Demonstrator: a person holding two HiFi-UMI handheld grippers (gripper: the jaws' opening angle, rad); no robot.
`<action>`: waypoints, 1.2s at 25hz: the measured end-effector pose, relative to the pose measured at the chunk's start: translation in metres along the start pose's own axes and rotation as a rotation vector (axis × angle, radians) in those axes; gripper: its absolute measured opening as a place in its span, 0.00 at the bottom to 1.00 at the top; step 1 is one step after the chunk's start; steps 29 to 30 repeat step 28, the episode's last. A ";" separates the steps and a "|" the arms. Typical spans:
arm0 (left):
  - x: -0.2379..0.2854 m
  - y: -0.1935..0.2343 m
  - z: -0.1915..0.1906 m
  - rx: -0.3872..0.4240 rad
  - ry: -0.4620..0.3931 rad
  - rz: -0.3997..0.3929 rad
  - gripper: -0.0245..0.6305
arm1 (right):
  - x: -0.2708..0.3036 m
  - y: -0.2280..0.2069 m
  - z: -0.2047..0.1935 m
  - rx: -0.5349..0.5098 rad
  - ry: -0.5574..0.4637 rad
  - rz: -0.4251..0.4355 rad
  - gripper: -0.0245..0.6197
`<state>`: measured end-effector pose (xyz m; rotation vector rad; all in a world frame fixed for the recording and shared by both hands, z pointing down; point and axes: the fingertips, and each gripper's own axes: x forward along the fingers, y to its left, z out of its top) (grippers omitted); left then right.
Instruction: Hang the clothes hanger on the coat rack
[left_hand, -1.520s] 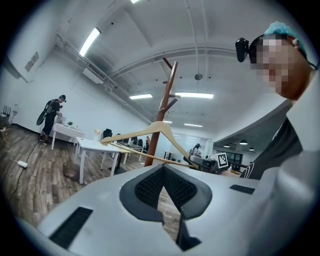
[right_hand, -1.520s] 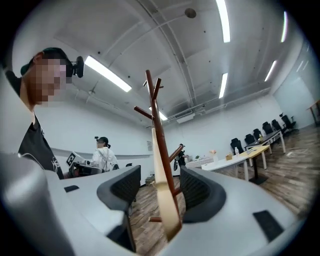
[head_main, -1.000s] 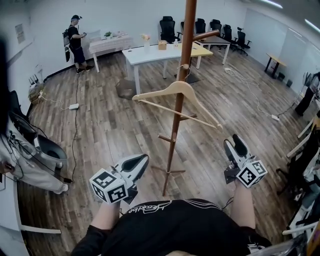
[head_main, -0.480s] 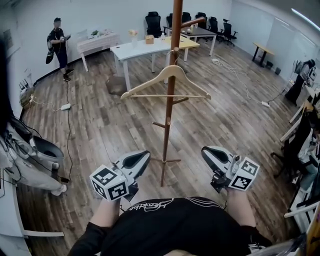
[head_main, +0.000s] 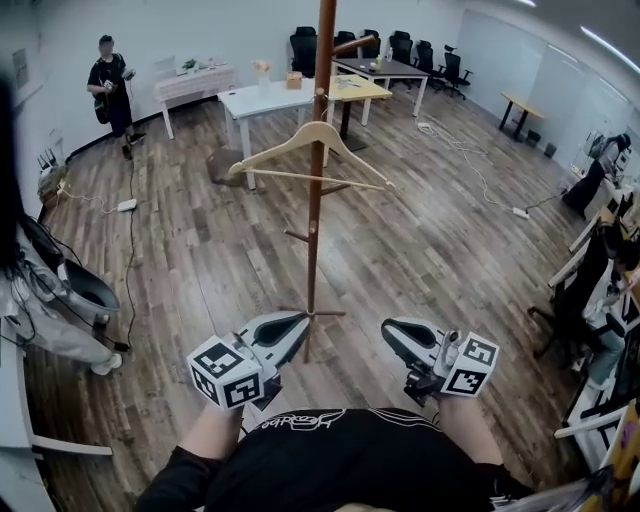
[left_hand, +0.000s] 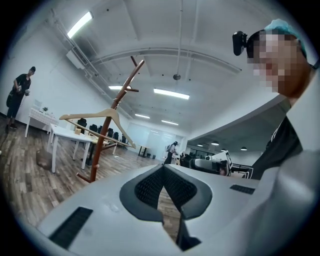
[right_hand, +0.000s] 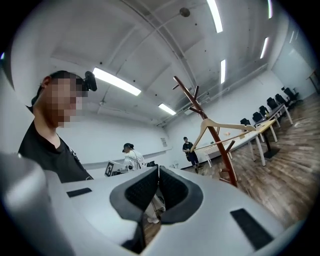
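A pale wooden clothes hanger (head_main: 310, 152) hangs by its hook on a peg of the tall brown coat rack (head_main: 316, 215), free of both grippers. My left gripper (head_main: 298, 321) is low, near my body and just left of the rack's base, its jaws shut and empty. My right gripper (head_main: 388, 329) is to the right of the base, also shut on nothing. The left gripper view has the hanger (left_hand: 97, 120) and rack (left_hand: 107, 135) well ahead of the left gripper (left_hand: 163, 167). The right gripper view shows the hanger (right_hand: 225, 127) far beyond the right gripper (right_hand: 158, 170).
White tables (head_main: 265, 98) and black office chairs (head_main: 400, 48) stand behind the rack. A person (head_main: 108, 85) stands at the far left wall. Another person (head_main: 45, 300) is close at the left edge. Cables (head_main: 125, 205) lie on the wooden floor, and chairs (head_main: 585, 300) line the right edge.
The right gripper's jaws have closed, and it drew back from beside the hanger towards my body. The left gripper also pulled back. The hanger stays on the rack and has swung round.
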<state>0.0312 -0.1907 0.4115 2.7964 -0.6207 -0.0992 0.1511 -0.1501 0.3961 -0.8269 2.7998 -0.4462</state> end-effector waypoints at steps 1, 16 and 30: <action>-0.001 -0.011 -0.002 0.001 0.003 0.001 0.05 | -0.008 0.004 -0.003 0.014 -0.007 -0.007 0.10; -0.058 -0.115 -0.031 0.012 -0.010 0.092 0.05 | -0.059 0.082 -0.029 0.030 -0.004 0.056 0.10; -0.061 -0.158 -0.042 0.038 -0.016 0.086 0.05 | -0.094 0.105 -0.032 0.021 -0.030 0.055 0.10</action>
